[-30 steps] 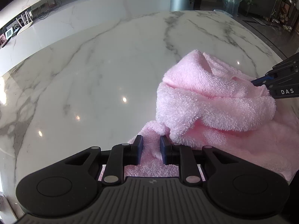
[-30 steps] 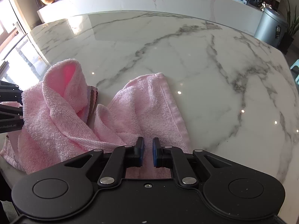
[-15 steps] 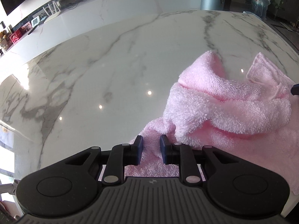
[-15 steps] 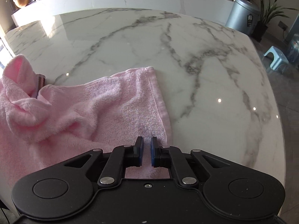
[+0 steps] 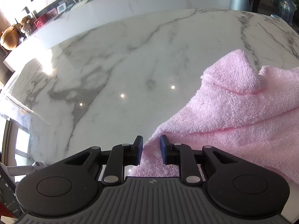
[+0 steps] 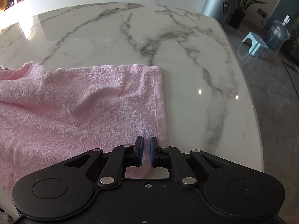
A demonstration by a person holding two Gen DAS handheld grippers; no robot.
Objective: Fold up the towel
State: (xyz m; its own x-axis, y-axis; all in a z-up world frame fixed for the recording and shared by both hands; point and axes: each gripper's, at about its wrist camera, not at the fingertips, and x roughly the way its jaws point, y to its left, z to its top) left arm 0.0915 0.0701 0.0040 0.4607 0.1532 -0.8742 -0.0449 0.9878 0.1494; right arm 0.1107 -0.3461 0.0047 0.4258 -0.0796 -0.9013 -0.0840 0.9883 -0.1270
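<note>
Presently, the pink towel (image 6: 78,108) lay spread on the white marble desk (image 6: 130,43), mostly flat toward its right hemmed edge and rumpled toward its left. In the right wrist view the right gripper (image 6: 146,152) had its fingers (image 6: 139,152) closed to a narrow slit on the towel's near right corner, just inside the hem; cloth showed between and below the blue pads. In the left wrist view the left gripper (image 5: 151,150) sat at the towel's (image 5: 233,123) near left corner, its fingers (image 5: 164,149) set a little wider, with a bunched ridge of terry caught between them. A raised fold peaked behind that grip. Beyond the desk (image 5: 130,65) stood a grey bin (image 6: 218,3), a pale blue stool (image 6: 255,43) and a water jug (image 6: 278,34).
</note>
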